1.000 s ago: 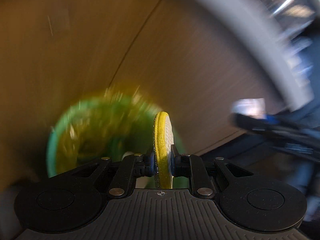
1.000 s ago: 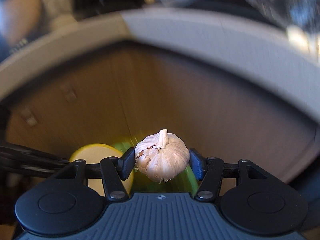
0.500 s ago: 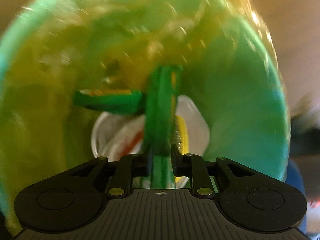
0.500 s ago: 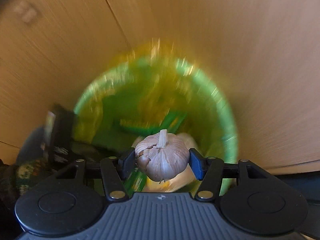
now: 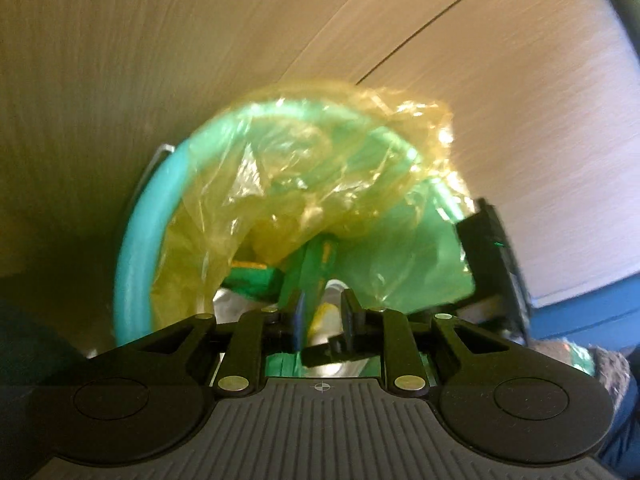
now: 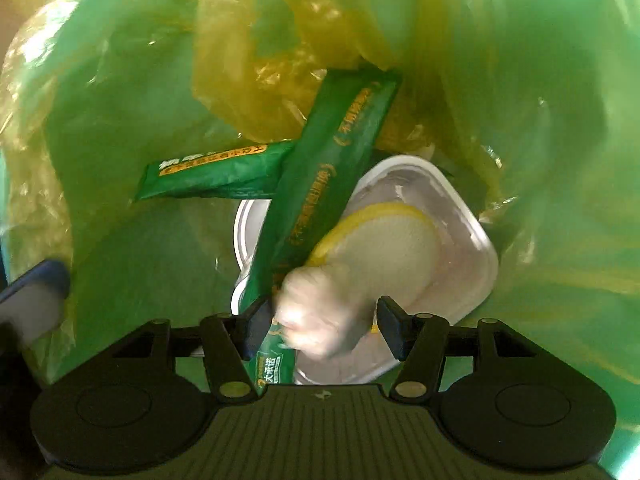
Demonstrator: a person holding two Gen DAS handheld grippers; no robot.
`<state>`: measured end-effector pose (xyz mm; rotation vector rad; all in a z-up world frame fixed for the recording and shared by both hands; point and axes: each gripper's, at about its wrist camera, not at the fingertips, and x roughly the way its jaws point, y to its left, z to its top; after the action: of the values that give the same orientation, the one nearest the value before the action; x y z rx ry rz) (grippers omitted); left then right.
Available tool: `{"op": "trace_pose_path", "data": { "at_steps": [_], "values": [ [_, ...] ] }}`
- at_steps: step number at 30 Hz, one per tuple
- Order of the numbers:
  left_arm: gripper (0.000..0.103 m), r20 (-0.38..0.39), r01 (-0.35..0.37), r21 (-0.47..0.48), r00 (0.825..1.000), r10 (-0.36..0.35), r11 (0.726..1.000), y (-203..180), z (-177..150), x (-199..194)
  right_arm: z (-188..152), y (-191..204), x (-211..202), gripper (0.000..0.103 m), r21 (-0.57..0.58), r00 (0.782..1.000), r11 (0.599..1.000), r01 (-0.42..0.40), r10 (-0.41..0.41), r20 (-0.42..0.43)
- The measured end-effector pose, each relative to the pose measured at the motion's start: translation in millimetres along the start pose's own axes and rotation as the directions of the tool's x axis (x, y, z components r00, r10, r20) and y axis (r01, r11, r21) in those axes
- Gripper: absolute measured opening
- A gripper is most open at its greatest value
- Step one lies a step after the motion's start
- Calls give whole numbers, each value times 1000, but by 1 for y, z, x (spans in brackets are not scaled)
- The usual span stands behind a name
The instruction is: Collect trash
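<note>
Garlic point(image 6: 320, 312) newly loose, bin point(image 5: 132, 264) below wood panel point(image 5: 200, 60).

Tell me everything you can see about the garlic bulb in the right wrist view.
The garlic bulb looks whitish and papery, but motion blur hides its details. It sits between the fingers of the right hand-held gripper, which stand wide, with a gap showing on the right side. It is inside the green bin with the yellow bag, above the white tray holding the lemon slice, beside a green wrapper.
</note>
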<state>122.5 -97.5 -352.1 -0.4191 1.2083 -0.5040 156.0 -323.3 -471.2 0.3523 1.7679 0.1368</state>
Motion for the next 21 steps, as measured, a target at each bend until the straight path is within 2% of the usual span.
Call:
{"op": "trace_pose_path", "data": {
  "at_steps": [3,7,9,12,14,15,16,18,19,21],
  "values": [
    [22,47,-13,61,999,10,998,-10,-5,-21,-10,5,-18,63,-16,1000,1000,-2,2,13],
    [22,134,-26,117,991,11,993,-22,-9,-64,-35,20,-75,65,-67,990,997,33,-23,140],
    [22,198,-26,137,980,-1,990,-31,-7,-89,-51,35,-117,65,-117,965,989,88,-55,258],
    [22,300,-25,169,954,-28,985,-50,-5,-127,-86,64,-183,65,-175,894,976,131,-40,445],
    [22,372,-25,206,927,-54,978,-68,-8,-160,-116,81,-228,67,-195,821,970,146,-8,571],
    [22,416,-30,226,907,-69,974,-80,-10,-176,-133,91,-250,68,-203,771,967,156,9,636],
    [22,467,-37,252,880,-88,967,-91,-14,-198,-150,102,-271,74,-208,712,964,167,28,702],
    [22,583,-82,300,805,-115,950,-114,-24,-243,-181,123,-309,83,-207,581,964,168,72,811],
    [22,644,-123,315,756,-117,941,-125,-30,-265,-196,133,-325,87,-205,512,966,156,98,853],
    [22,760,-228,305,644,-92,925,-142,-42,-306,-222,152,-352,90,-230,393,966,121,166,904]
  ]
}}
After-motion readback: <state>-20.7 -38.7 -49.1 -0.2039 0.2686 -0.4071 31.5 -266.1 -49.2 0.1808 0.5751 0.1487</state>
